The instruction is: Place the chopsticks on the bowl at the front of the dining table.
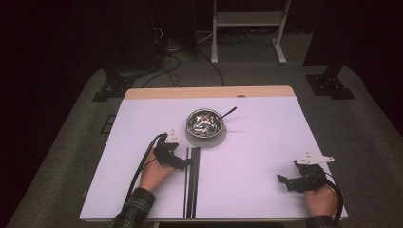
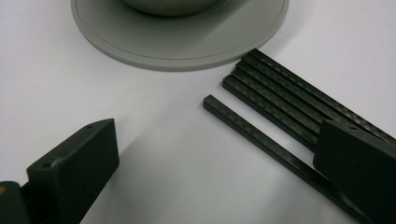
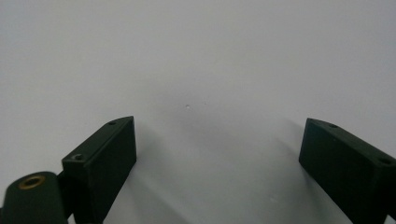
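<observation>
1. just beside the grey plate (image 2: 140, 51), on its near side, the black chopsticks (image 2: 280, 100) are laid flat, side by side; one stick is set slightly apart.
2. left gripper (image 2: 210, 154) is spread wide over that stick; right gripper (image 3: 217, 154) is spread wide, well apart, over bare table (image 1: 256, 142).
3. sticks are judged light, stiff, slippery; a mid-length pinch is advised.
4. on the plate, a steel bowl (image 1: 205, 122) holds unclear contents and a utensil.
</observation>
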A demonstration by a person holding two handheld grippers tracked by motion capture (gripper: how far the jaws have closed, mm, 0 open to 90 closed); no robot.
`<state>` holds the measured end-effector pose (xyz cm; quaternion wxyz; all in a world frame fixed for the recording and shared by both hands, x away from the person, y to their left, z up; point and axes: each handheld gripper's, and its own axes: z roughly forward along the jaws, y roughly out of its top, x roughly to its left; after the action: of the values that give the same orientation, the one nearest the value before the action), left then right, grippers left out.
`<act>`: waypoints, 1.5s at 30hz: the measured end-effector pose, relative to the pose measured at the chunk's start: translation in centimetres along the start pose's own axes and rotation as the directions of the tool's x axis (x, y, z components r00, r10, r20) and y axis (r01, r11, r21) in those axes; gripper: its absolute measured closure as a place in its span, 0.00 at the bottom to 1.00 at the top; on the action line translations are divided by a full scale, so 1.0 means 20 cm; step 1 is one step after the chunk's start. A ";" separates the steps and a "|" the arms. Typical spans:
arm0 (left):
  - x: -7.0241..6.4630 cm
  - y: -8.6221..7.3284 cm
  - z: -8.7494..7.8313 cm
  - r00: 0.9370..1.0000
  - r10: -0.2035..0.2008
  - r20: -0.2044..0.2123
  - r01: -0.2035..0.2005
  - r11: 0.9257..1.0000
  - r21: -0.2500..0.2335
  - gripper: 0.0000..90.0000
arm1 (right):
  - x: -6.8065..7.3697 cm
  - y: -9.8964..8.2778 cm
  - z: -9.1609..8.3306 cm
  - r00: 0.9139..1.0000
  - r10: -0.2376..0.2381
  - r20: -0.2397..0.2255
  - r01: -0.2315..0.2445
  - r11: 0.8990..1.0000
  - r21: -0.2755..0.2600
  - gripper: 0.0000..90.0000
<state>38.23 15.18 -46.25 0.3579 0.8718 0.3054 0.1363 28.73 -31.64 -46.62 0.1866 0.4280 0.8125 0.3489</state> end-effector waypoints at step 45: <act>-0.31 -0.18 -0.19 1.000 0.018 0.025 -0.018 1.000 0.012 0.00 | 0.00 0.00 0.00 1.000 0.001 0.001 -0.001 1.000 0.001 0.10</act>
<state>30.22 15.29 -46.21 0.3549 0.8784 0.2940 0.1267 28.70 -31.62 -46.61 0.1865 0.4286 0.8124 0.3486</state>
